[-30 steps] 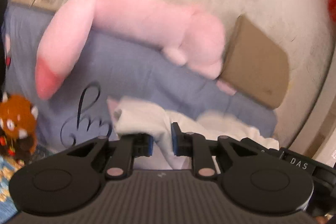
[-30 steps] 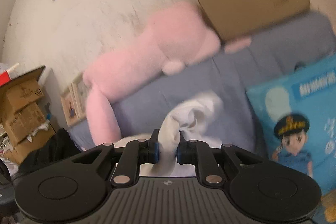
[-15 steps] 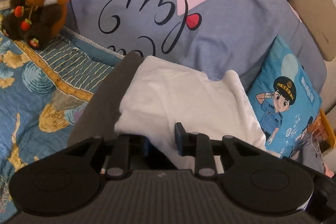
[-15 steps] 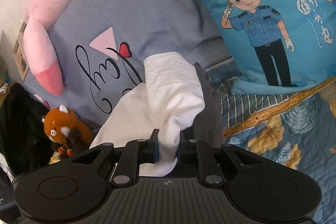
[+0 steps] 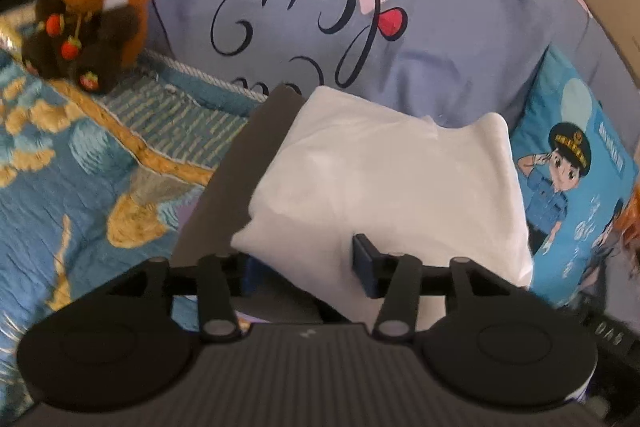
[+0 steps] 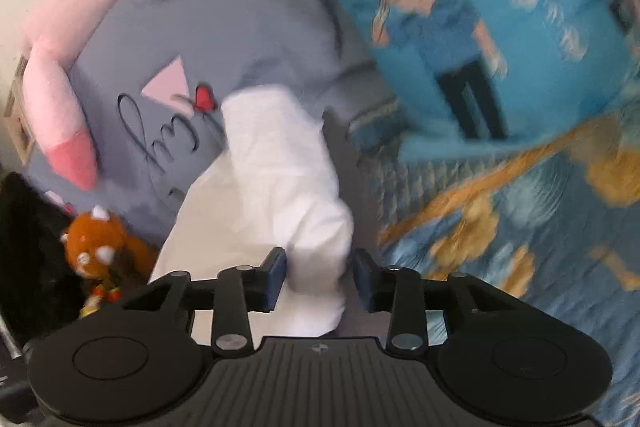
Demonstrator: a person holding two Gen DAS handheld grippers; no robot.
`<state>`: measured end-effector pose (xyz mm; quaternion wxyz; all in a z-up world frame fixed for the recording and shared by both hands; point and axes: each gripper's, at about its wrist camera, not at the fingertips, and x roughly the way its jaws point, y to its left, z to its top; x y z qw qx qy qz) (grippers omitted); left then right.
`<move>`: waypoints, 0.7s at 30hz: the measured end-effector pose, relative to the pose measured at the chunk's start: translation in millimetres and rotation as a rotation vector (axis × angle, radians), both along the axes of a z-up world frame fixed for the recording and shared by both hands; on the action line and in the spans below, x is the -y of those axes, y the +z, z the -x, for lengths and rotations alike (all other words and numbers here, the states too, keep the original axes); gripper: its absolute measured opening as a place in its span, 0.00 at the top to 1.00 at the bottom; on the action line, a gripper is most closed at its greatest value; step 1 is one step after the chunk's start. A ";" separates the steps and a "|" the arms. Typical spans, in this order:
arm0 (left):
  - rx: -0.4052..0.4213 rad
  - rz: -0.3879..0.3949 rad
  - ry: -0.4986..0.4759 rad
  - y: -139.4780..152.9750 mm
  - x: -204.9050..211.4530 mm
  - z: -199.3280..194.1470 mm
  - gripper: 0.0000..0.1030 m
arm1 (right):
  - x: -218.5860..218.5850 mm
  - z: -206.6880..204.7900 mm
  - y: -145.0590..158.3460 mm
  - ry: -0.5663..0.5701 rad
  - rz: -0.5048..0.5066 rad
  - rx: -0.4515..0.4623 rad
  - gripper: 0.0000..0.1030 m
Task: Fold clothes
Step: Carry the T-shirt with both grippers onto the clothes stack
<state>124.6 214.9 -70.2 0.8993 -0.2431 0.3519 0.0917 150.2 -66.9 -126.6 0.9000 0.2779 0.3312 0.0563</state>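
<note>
A white garment (image 5: 384, 179) lies folded on top of a grey garment (image 5: 224, 195) on the bed. My left gripper (image 5: 306, 269) is open, its jaws spread wide around the near edge of the white garment. In the right wrist view the white garment (image 6: 280, 187) bunches up between the jaws of my right gripper (image 6: 320, 279), which stands open with gaps on both sides of the cloth. A strip of the grey garment (image 6: 348, 163) shows beside it.
A lilac pillow (image 5: 440, 27) with script lettering and a blue cartoon-officer pillow (image 5: 568, 195) lean behind the clothes. A red panda plush (image 5: 92, 7) sits at the left. A pink plush (image 6: 60, 115) lies over the lilac pillow. The blue floral bedspread (image 5: 60, 167) surrounds the clothes.
Both grippers swung down from the wall onto the bed with the white garment. The right gripper, shut on the cloth before, has opened. The left jaws have spread wider.
</note>
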 end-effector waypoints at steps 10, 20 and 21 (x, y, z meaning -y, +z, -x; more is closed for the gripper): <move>0.101 0.011 -0.117 52.2 -36.2 35.5 0.24 | 28.0 -31.3 39.4 0.099 0.041 0.097 0.57; -0.069 0.209 -0.264 41.4 -78.8 -113.3 0.07 | 22.1 -113.0 33.0 0.227 -0.008 -0.002 0.31; -0.082 0.254 -0.234 32.8 -83.9 -119.7 0.07 | 23.6 -118.6 24.6 0.219 -0.040 -0.034 0.30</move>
